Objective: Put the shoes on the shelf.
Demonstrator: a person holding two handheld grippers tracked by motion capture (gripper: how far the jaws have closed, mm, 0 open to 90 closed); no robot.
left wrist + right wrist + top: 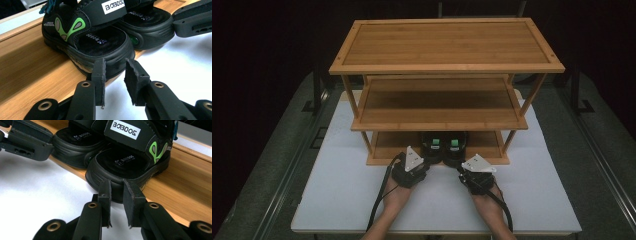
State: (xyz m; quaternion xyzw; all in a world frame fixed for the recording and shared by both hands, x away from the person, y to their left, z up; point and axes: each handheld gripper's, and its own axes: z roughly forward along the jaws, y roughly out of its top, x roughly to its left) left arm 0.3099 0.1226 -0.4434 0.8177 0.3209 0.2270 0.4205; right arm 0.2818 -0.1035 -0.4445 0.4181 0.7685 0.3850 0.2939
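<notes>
The left tongs [115,72] sit at the lower middle of the left gripper view, jaws a narrow gap apart with nothing pinched between them, their tips just short of the heel rim of the left sandal [92,42]. The right tongs [117,192] mirror this in the right gripper view: jaws slightly apart, empty, right at the heel of the right sandal [130,157].

In the high view both sandals stand side by side at the middle of the frame, on the bottom tier of the bamboo shoe rack [442,70], heels poking over its front edge toward the white desk [337,190].

They look light, with thick foam-like soles that should give a little, and soft padded straps that would likely fold. The raised heel rim seems the firmest hold, though whether it fits this jaw gap is hard to judge.
</notes>
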